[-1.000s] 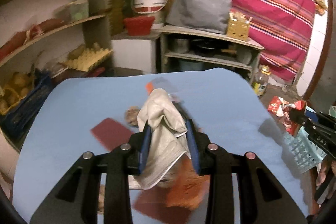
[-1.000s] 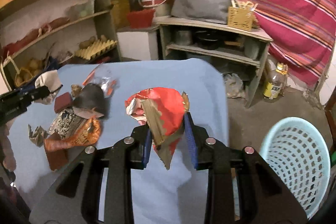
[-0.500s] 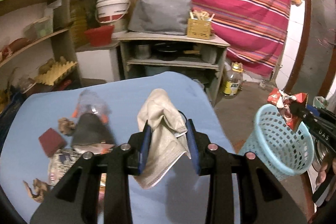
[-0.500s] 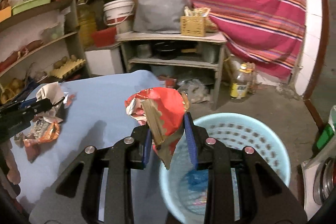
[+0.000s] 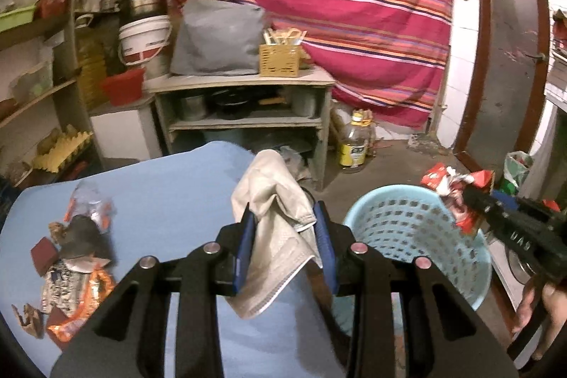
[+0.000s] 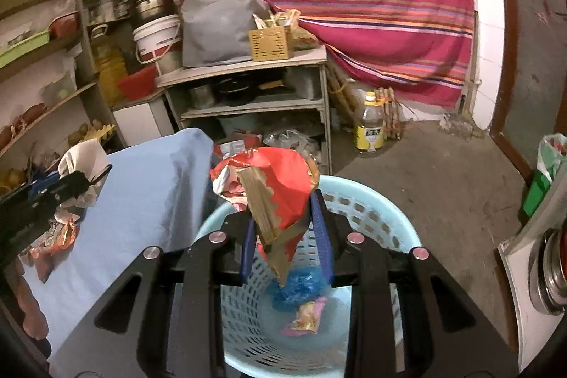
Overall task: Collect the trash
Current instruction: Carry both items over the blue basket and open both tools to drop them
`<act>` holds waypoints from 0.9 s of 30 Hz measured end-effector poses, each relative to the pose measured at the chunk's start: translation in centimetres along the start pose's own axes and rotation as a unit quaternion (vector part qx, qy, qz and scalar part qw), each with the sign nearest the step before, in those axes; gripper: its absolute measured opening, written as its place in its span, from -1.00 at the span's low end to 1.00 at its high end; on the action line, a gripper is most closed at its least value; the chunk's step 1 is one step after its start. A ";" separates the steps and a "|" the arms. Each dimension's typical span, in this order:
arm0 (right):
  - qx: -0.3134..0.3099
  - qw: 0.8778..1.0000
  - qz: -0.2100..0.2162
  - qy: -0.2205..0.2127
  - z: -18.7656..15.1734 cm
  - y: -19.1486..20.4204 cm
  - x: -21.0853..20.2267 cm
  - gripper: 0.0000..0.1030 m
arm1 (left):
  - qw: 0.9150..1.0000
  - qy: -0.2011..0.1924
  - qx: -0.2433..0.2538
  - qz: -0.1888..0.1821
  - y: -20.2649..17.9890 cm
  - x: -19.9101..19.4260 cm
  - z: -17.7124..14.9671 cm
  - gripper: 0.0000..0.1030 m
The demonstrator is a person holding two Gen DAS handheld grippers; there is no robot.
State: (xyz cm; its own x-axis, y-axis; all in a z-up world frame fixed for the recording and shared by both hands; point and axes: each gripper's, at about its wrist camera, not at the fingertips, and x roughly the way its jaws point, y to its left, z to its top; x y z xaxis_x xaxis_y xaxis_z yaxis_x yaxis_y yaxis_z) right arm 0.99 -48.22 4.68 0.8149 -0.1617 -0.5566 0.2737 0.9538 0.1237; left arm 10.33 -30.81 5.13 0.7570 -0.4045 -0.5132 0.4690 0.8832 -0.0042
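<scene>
My left gripper [image 5: 284, 225] is shut on a crumpled beige face mask [image 5: 274, 201], held over the right edge of the blue-covered table [image 5: 170, 186]. My right gripper [image 6: 287, 222] is shut on a red snack wrapper [image 6: 280, 186], which hangs above the light blue basket [image 6: 386, 225]. In the left wrist view the basket [image 5: 400, 218] stands on the floor just right of the table, with the right gripper [image 5: 471, 197] and its wrapper [image 5: 453, 186] over the far rim. Blue and pink trash [image 6: 301, 300] lies in the basket's bottom.
More wrappers and scraps [image 5: 74, 257] lie on the table's left side. A wooden shelf unit [image 5: 244, 108] with pots stands behind, a yellow oil bottle [image 5: 354, 144] on the floor beside it. Wall shelves run along the left; a striped red cloth hangs behind.
Both grippers have swung right from over the table toward the basket, each still holding its piece. The right gripper's wrapper now hangs over the basket opening.
</scene>
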 end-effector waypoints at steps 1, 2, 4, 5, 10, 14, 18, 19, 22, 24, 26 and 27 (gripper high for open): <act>0.003 1.000 -0.001 0.002 -0.1 -0.4 0.0 -0.43 | 1.000 -0.003 0.005 -0.004 -1.0 0.2 0.1 -0.35; 0.007 1.000 -0.003 0.004 -0.3 -0.9 0.0 -0.43 | 1.000 -0.005 0.009 -0.005 -1.7 0.4 0.1 -0.35; 0.015 1.000 -0.005 0.008 -0.5 -1.8 0.2 -0.43 | 1.000 -0.009 0.019 -0.002 -3.5 1.2 0.1 -0.35; 0.017 1.000 -0.006 0.010 -0.6 -2.2 0.2 -0.43 | 1.000 -0.007 0.021 -0.004 -4.2 1.6 0.1 -0.35; 0.021 1.000 -0.014 0.015 -0.8 -3.3 0.4 -0.43 | 0.999 0.002 0.025 -0.020 -7.2 3.8 0.3 -0.35; 0.027 0.999 -0.018 0.021 -1.1 -4.2 0.6 -0.43 | 0.999 0.004 0.032 -0.026 -9.1 5.1 0.4 -0.34; 0.036 0.999 -0.019 0.025 -1.3 -5.1 0.8 -0.43 | 0.999 0.011 0.030 -0.035 -10.1 6.8 0.5 -0.34; 0.038 0.999 -0.019 0.026 -1.3 -5.2 0.8 -0.43 | 0.999 0.015 0.028 -0.038 -10.2 7.2 0.5 -0.34; 0.048 0.998 -0.019 0.030 -1.4 -5.6 1.0 -0.43 | 0.998 0.032 0.028 -0.039 -10.9 8.8 0.4 -0.33; 0.050 0.998 -0.019 0.032 -1.4 -5.7 1.2 -0.43 | 0.998 0.036 0.034 -0.034 -11.4 9.5 0.3 -0.21; 0.051 0.998 -0.019 0.034 -1.3 -5.7 1.4 -0.43 | 0.998 0.038 0.038 -0.030 -11.8 9.7 0.3 -0.06; 0.052 0.998 -0.019 0.034 -1.3 -5.8 1.6 -0.43 | 0.998 0.040 0.041 -0.028 -11.9 9.8 0.1 0.08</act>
State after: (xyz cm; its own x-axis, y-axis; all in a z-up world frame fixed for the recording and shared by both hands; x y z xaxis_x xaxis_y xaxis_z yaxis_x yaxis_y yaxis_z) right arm 0.03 -53.71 2.04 0.7671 -0.1757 -0.6169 0.3576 0.9156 0.1839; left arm 12.23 -45.34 0.26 0.6920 -0.4295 -0.5802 0.5471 0.8364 0.0335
